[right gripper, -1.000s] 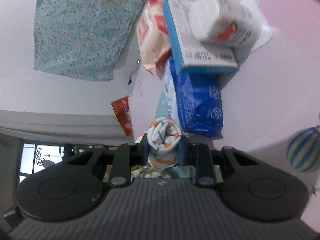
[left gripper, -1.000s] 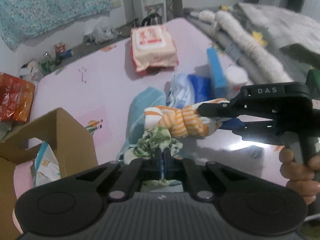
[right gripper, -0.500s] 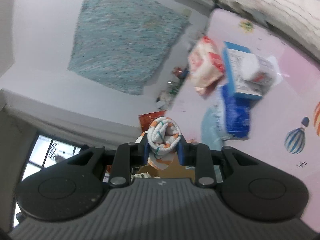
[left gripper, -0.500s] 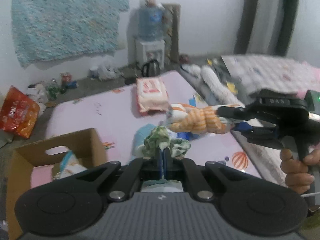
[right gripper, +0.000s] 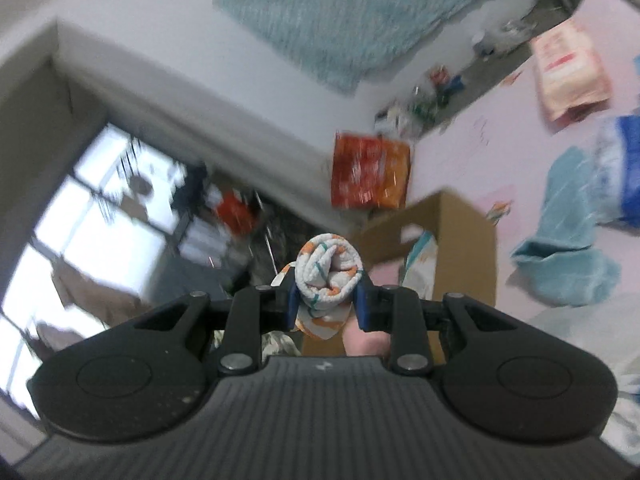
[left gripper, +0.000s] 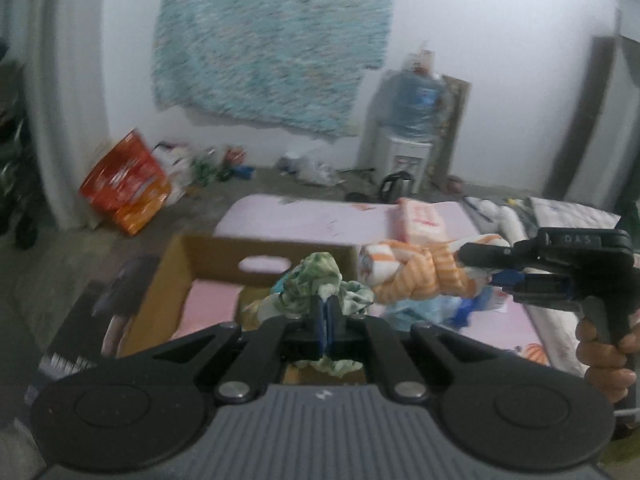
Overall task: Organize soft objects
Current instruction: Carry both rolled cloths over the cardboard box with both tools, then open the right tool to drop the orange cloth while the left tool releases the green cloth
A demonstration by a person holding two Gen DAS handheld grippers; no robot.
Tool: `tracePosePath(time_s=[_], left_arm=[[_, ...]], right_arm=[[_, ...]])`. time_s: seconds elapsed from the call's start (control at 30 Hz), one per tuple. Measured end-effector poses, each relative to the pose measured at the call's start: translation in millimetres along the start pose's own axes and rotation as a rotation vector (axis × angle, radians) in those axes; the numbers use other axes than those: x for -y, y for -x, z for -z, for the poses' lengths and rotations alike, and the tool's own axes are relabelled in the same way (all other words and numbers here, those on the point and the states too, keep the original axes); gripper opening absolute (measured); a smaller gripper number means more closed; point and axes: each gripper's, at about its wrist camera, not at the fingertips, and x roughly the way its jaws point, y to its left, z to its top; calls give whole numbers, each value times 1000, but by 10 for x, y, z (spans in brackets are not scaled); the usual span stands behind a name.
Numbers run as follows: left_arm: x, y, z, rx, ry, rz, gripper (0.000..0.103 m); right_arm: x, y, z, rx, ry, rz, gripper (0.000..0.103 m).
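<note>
My left gripper (left gripper: 325,317) is shut on a green-and-white patterned cloth (left gripper: 320,285), held in the air above the open cardboard box (left gripper: 208,280). My right gripper (right gripper: 326,298) is shut on a rolled white-and-orange cloth (right gripper: 329,274); it also shows in the left wrist view (left gripper: 416,272), knotted and held just right of the box. The right gripper (left gripper: 480,264) reaches in from the right there. The box (right gripper: 452,236) holds a pale packet (right gripper: 420,264).
On the pink mat (right gripper: 480,152) lie a light-blue towel (right gripper: 568,256), a blue pack (right gripper: 624,168) and a pink wipes pack (right gripper: 568,68). An orange bag (left gripper: 128,184) leans by the wall. A water dispenser (left gripper: 408,140) stands at the back.
Both grippers have lifted with their cloths and swung left toward the box. The views now look across the room rather than down at the mat.
</note>
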Motion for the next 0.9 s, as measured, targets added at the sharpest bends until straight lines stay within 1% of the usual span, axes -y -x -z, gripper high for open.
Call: tracePosePath(time_s=[0.1,0.2,0.3,0.37,0.5,0.63,0.67,0.7,0.8,0.87,0.9], left_arm=[[-324,-146,148,-33,60,-16,2],[-565,-361,333,-82,111,-23,2],[-736,-635,517,-140,151,-24,2],[-826,-733,657,-175,172,-18,2],[-913,-930,830,-226,200,-11,2],[-942,-1014,903,-256,205,-13,2],[-952,-1027,912,-259,205,-14,2],[-957,-1047,911,-263,205,-14,2],[-951,-1095,900,-267,209,-16,2],[-955,-1109,889,-271,213,-15,2],[-956,-1114,888,-272,214,-15,2]], right_arm=[[-195,-356,94,-109,95,73,25],[-344,-737,210,-237,213,174,25],[-524,-1094,339,-364,370,284,25],[-633,-1359,426,-455,482,343,25],[-829,-1848,638,-642,707,433,25],[-952,-2199,885,-784,945,535,26],[-927,-2257,917,-812,994,561,27],[-944,-2301,953,-821,1049,585,28],[-980,-2381,923,-829,1130,649,33],[-972,-2436,902,-828,1156,679,42],[-946,-2463,893,-819,1177,698,44]])
